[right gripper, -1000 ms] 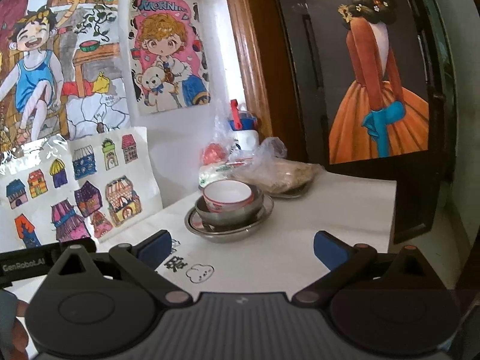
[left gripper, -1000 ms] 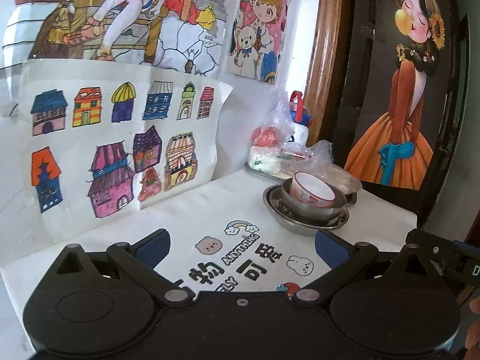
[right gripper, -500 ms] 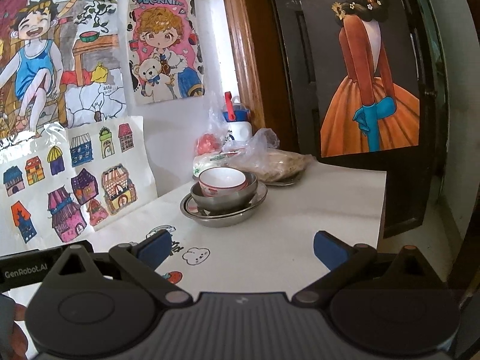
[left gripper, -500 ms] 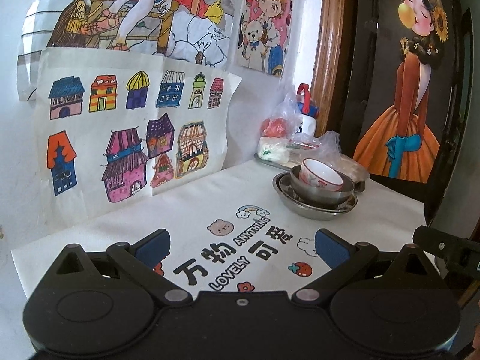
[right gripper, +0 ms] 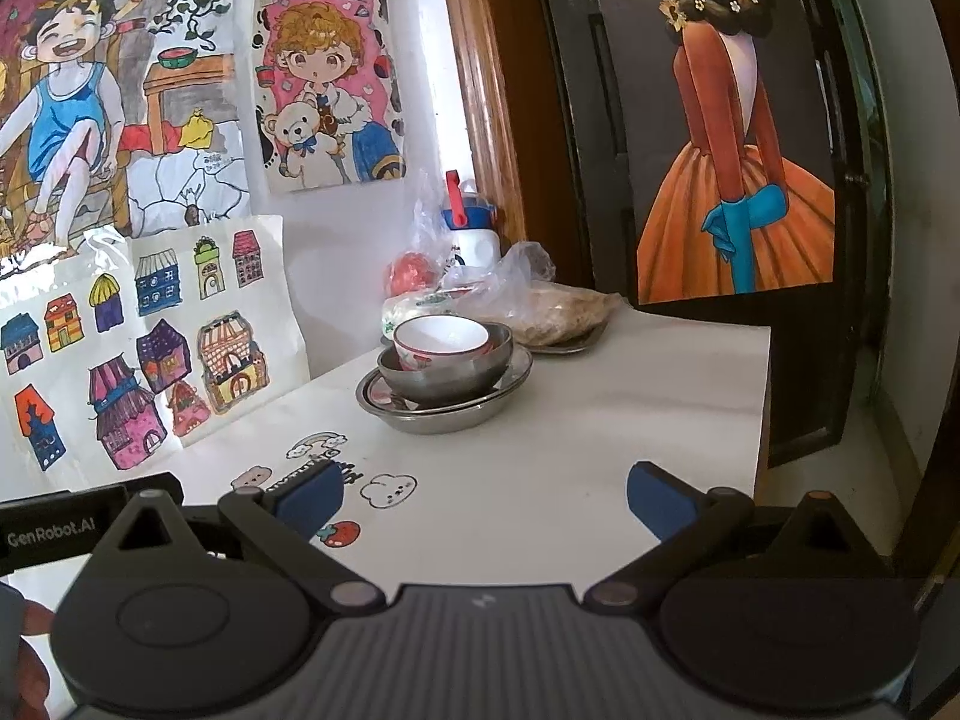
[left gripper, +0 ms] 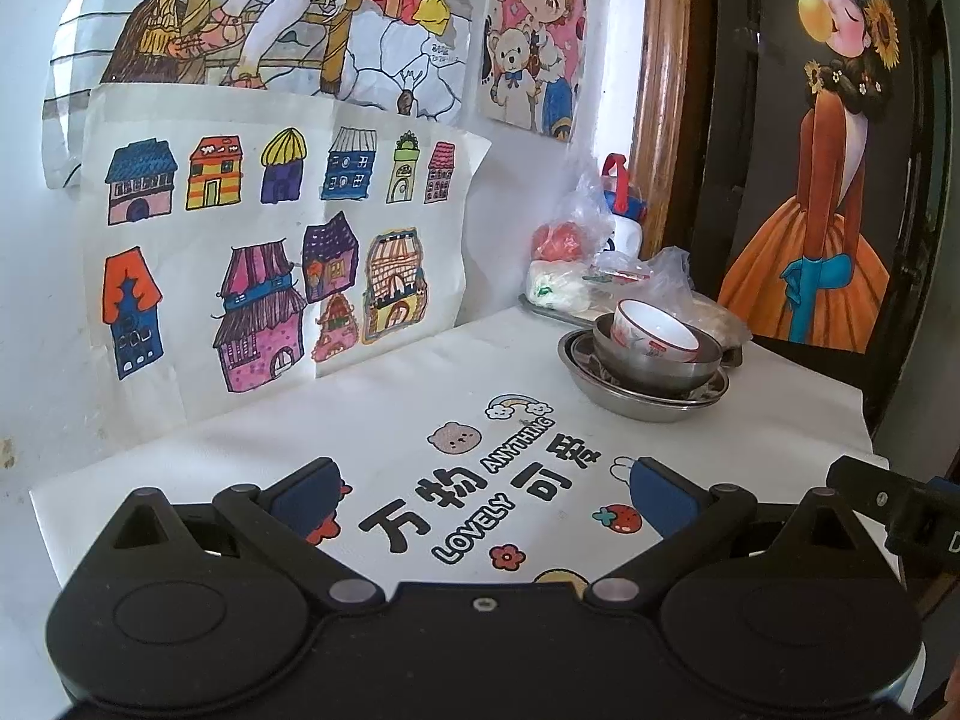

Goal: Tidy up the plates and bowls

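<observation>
left gripper [left gripper: 483,495] wide open, empty | right gripper [right gripper: 483,495] wide open, empty | white ceramic bowl [right gripper: 441,343] nested in steel bowl [right gripper: 447,375] on steel plate [right gripper: 444,405], table [right gripper: 600,450] far edge | likely fragile, slippery; pinch rim

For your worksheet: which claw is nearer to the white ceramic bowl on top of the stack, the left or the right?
Right, though only slightly, judging by the bowl's apparent size. The right claw faces the white ceramic bowl almost head-on; from the left claw the bowl sits ahead and off to its right. Both are open and clear of it.
</observation>
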A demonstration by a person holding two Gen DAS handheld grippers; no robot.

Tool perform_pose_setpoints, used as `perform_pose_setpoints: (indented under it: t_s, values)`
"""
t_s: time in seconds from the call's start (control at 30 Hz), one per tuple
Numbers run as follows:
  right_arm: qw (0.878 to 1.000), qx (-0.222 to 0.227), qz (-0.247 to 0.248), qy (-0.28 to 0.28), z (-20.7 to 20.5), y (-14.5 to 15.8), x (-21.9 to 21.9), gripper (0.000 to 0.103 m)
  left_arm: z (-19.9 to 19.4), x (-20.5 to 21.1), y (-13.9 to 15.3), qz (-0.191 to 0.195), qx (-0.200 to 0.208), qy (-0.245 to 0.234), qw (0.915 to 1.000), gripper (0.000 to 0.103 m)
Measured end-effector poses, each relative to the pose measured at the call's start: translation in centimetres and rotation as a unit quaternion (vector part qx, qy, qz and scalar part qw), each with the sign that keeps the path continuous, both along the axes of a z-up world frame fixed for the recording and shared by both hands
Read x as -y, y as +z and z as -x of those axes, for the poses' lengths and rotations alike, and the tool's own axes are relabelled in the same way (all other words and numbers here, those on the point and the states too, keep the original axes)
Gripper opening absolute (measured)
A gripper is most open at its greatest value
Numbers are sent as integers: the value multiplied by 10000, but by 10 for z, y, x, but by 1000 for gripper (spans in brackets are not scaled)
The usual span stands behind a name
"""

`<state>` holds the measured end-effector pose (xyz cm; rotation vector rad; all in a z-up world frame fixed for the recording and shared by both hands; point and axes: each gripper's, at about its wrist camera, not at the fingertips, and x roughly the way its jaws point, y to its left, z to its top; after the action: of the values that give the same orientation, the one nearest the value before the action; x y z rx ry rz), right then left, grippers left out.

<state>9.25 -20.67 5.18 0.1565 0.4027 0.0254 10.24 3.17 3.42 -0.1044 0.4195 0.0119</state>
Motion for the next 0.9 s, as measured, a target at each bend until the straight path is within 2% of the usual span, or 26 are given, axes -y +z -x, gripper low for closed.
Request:
perform_pose_setpoints:
  t_s: [0.33,0.9]
  values:
    - [9999,-65,-76,-57,-2,-4,4,103,-4,4,-1,-39,-59,3,10000,102]
    - [9999,-92,65,-33,-6,-8,1,103,-5,5,-6,-219,-71,42,9997,102]
